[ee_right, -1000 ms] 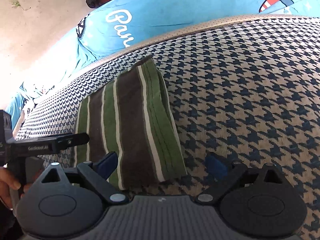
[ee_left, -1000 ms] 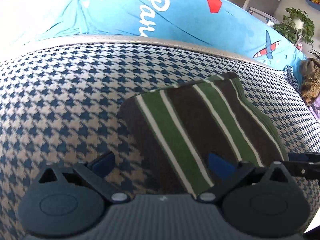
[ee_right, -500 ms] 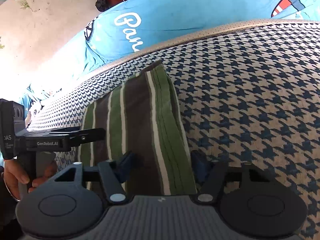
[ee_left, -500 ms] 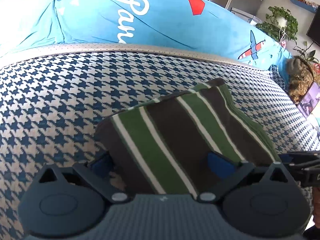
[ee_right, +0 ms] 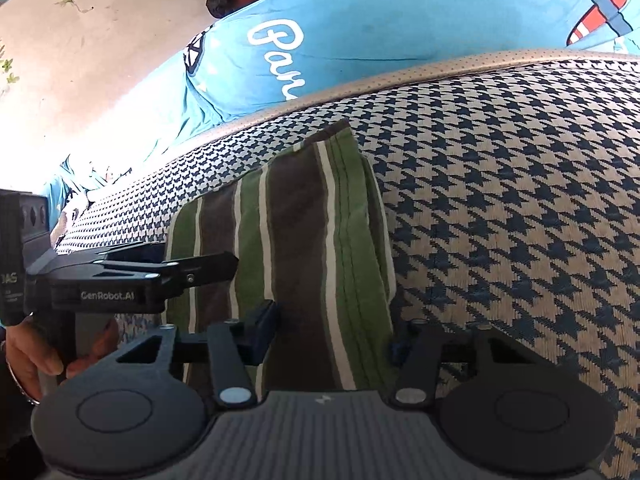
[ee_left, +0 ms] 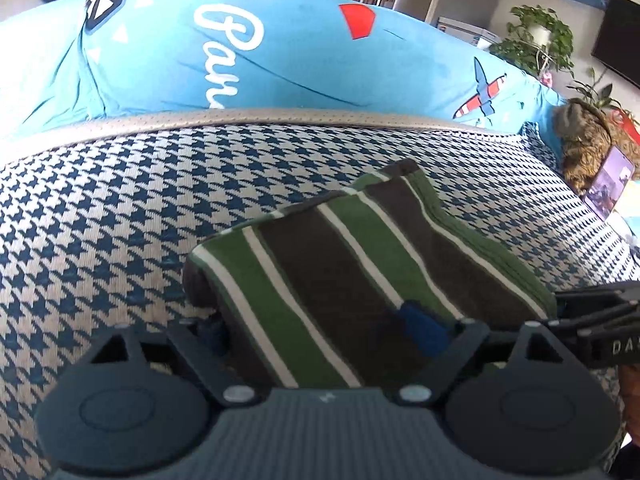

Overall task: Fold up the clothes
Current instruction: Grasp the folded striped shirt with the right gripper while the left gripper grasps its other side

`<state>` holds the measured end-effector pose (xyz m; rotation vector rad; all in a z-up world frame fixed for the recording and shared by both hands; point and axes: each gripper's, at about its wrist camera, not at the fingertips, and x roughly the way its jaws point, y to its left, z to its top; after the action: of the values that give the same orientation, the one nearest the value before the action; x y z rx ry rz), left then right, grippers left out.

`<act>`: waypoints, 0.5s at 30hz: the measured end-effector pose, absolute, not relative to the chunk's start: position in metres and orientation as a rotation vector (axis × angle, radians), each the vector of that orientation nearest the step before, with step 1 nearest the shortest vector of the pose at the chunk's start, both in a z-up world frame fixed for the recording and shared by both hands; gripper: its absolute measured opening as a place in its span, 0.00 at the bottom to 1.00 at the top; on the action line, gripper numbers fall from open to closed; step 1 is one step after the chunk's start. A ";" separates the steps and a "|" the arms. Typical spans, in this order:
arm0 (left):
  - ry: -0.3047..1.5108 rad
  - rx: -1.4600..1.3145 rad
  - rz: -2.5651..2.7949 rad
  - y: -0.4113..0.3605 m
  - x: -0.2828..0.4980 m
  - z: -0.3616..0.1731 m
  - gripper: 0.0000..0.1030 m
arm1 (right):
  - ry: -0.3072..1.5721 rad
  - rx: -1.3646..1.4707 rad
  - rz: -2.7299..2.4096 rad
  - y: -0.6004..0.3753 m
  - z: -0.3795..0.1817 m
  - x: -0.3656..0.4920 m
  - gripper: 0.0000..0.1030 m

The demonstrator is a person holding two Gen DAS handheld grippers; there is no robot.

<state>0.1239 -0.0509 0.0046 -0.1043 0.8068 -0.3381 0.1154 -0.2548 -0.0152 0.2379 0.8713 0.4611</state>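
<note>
Garment [ee_left: 360,280] — a folded, green-and-dark striped piece with thin white lines — lies on the houndstooth cushion [ee_left: 120,208], below the blue cover [ee_left: 280,60] at the back. Its long axis follows the stripes, running from the two grippers up toward about 1 o'clock in the left wrist view and about 12 o'clock in the right one.

Both grippers sit at its near short edge, side by side. The left gripper [ee_left: 316,326] straddles the near left corner and its jaws are closing; cloth lies between them, but the left finger is buried under the fold, so I cannot tell whether the pads press yet. The right gripper [ee_right: 332,332] takes the near right corner, its jaws closing too, the left pad [ee_right: 260,330] against the cloth and the right one tucked at the hem — it looks close to a pinch. Neither hand is nearer; each has its own corner at 6 o'clock of the cloth.

From here the fold would likely go away from the grippers, near edge carried toward the far corner at 12 o'clock.

Hidden: the near edge itself under both housings, and how many layers each jaw has caught.
</note>
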 end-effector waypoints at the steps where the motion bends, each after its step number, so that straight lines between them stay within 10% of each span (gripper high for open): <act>1: 0.808 -0.106 -0.338 -0.050 0.124 0.004 0.85 | 0.874 0.238 0.458 -0.256 -0.015 0.115 0.51; 15: 0.809 -0.112 -0.324 -0.050 0.128 -0.001 0.90 | 0.878 0.237 0.447 -0.257 -0.016 0.110 0.57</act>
<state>0.1278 -0.0501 -0.0006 -0.1125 0.8088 -0.3236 0.1099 -0.2573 -0.0165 0.2367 0.8783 0.4474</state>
